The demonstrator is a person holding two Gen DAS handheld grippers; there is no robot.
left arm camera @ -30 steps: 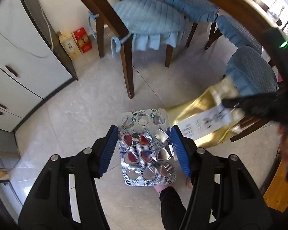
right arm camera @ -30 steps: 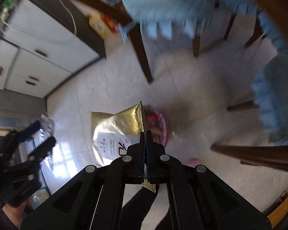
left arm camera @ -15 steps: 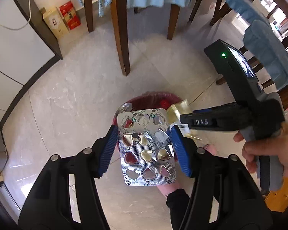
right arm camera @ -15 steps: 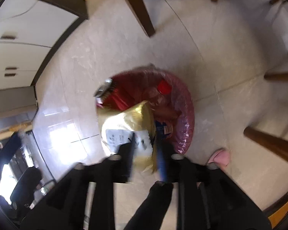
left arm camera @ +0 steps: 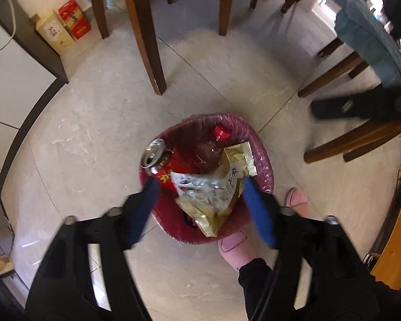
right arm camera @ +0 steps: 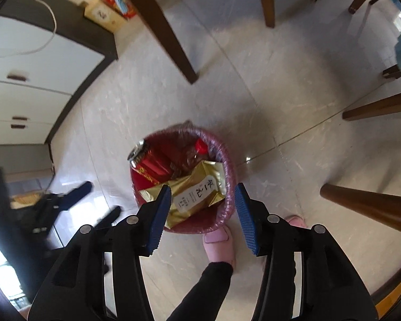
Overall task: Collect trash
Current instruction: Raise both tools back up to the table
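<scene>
Both tongs hang spread wide above the bin (left arm camera: 264, 165), nothing between the pads. Left tongs (left arm camera: 200, 203) are motion-blurred; right tongs (right arm camera: 203, 214) are sharp, blue ribbed pads well apart.

Trash is in the bin: blister pack (left arm camera: 200, 187) lies on top of the gold pouch (left arm camera: 235, 165) in the left view. It doesn't show in the right view, can't tell why. The can (left arm camera: 155, 157) leans at the left rim, and the bottle (left arm camera: 214, 147) has its red cap (left arm camera: 222, 131) near the far rim.

Risks, as I judge them:
- Bin looks near full. Pouch stands tall, its lower corner roughly at rim level on the near side. More trash dropped on it could slide off onto the floor (left arm camera: 99, 123).
- Blister pack is light and flat and sits on slick foil, so a bump or another drop could flip it out.
- Slippers (left arm camera: 235, 243) are right at the bin's near edge. A foot nudge could tip or shift it.
- Can sits high against the liner and could roll out if the pile shifts.
- Chair legs (left arm camera: 144, 32) are close, so swinging the tongs away fast could clip one.

Materials:
- Bin: round, red, with a thin crinkly pinkish plastic liner folded over the rim.
- Pouch: glossy gold foil, crimped serrated seal, white paper label, creased.
- Blister pack: silver foil, crumpled, punched cells.
- Can: red print, bare metal top.
- Bottle: dark, clear plastic.
- Floor: polished pale stone tile, low friction.
</scene>
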